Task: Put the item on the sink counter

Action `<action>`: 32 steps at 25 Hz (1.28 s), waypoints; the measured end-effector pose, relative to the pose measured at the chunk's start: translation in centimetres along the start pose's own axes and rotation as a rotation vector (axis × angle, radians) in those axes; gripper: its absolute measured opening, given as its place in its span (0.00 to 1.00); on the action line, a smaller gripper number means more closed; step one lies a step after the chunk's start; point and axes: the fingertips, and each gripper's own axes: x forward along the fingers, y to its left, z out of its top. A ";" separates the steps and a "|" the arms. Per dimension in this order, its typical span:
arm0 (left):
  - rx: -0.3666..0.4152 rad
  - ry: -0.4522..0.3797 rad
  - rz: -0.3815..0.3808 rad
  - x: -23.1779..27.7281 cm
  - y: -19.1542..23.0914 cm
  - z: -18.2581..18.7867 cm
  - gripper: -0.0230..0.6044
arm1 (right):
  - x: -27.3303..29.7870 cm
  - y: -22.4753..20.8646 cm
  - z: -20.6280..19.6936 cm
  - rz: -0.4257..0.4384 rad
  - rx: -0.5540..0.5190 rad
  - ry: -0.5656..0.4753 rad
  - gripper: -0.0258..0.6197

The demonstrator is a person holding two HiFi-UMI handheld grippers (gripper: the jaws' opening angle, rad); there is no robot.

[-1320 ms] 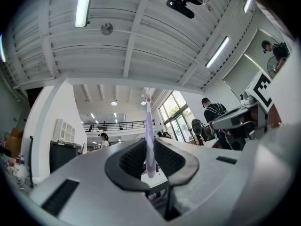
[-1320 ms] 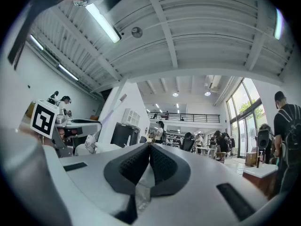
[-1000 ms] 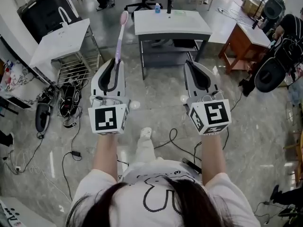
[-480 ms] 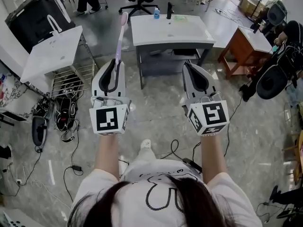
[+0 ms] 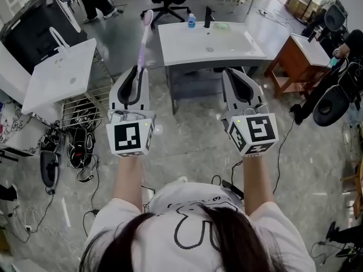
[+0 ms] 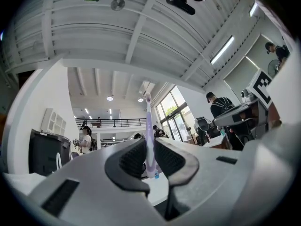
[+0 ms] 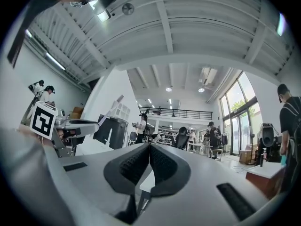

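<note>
A slim purple toothbrush (image 5: pixel 144 38) stands up from my left gripper (image 5: pixel 136 71), pink head on top. In the left gripper view the toothbrush handle (image 6: pixel 149 131) is pinched between the dark pads, so the left gripper (image 6: pixel 149 144) is shut on it. My right gripper (image 5: pixel 231 72) is held level with it to the right; in the right gripper view its pads meet with nothing between them (image 7: pixel 149 149). Straight ahead stands the white sink counter (image 5: pixel 184 38), a small drain in its top. Both grippers are short of its near edge.
A blue bottle (image 5: pixel 191 20), a black bottle (image 5: pixel 207 17) and a green thing (image 5: pixel 221 25) stand at the counter's far edge. A second white sink unit (image 5: pixel 62 72) over a wire rack is at left, a wooden table (image 5: pixel 298 52) at right. Cables lie on the floor.
The person has walked forward: the sink counter and the side units have come closer and lower in the head view. Both grippers keep their pose, the toothbrush still in the left one.
</note>
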 end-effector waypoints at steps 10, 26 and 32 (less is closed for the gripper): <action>-0.013 0.028 -0.020 5.1 2.0 -3.2 0.14 | 5.5 -1.2 -2.8 0.004 0.012 0.046 0.08; -0.024 0.064 0.014 18.1 4.7 -10.2 0.14 | 18.3 -9.0 -8.0 0.020 0.066 0.039 0.08; -0.009 0.082 0.031 25.2 6.6 -13.0 0.14 | 25.1 -13.4 -9.7 0.020 0.092 0.030 0.08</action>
